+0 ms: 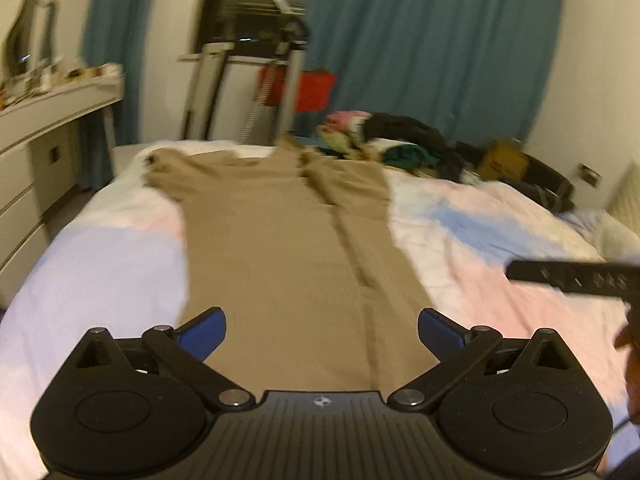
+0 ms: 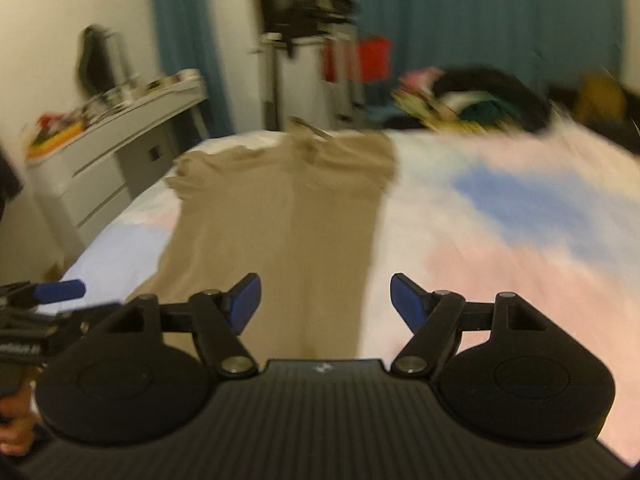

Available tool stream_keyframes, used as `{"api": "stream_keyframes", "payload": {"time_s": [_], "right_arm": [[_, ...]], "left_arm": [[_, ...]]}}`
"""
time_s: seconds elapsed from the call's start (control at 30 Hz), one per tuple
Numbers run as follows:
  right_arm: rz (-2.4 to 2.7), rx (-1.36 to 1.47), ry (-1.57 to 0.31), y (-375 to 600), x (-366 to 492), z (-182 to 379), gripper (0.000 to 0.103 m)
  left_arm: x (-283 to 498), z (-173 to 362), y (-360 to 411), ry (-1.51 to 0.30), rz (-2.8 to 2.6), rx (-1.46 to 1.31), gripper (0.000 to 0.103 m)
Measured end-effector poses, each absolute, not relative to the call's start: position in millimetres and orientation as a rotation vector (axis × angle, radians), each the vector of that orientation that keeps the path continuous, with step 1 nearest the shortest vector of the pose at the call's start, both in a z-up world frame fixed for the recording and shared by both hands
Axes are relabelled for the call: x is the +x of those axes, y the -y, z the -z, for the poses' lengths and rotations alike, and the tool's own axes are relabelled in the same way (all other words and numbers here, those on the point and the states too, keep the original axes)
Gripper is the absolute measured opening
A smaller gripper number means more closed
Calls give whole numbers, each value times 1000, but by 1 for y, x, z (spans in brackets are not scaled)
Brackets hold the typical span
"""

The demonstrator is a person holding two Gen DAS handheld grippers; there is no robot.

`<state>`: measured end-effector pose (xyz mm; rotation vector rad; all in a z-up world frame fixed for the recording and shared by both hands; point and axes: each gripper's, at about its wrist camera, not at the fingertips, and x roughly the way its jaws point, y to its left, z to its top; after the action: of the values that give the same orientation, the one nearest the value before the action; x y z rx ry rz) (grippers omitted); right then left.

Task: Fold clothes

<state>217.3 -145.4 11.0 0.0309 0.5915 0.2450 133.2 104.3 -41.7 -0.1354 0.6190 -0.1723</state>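
A long tan garment lies flat along the bed, its right side folded over so a lengthwise seam runs down it. My left gripper hovers over the garment's near end, jaws wide open with nothing between the blue pads. In the right wrist view the same tan garment stretches away, and my right gripper is open above its near right edge, holding nothing. The right gripper's black body shows at the right edge of the left wrist view; the left gripper's blue pad shows at the left of the right wrist view.
A heap of mixed clothes and dark bags sit at the bed's far right. A white dresser with clutter stands on the left. Teal curtains, a folded frame and a red box are behind the bed.
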Motion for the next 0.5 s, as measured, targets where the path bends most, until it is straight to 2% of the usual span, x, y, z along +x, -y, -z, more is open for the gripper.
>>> {"api": "stream_keyframes", "payload": {"time_s": [0.27, 0.5], "right_arm": [[-438, -207, -588, 11, 356, 12, 72], [-620, -251, -567, -117, 468, 50, 71]], "left_arm": [[145, 47, -194, -626, -31, -279, 103], [171, 76, -238, -636, -96, -355, 103]]}}
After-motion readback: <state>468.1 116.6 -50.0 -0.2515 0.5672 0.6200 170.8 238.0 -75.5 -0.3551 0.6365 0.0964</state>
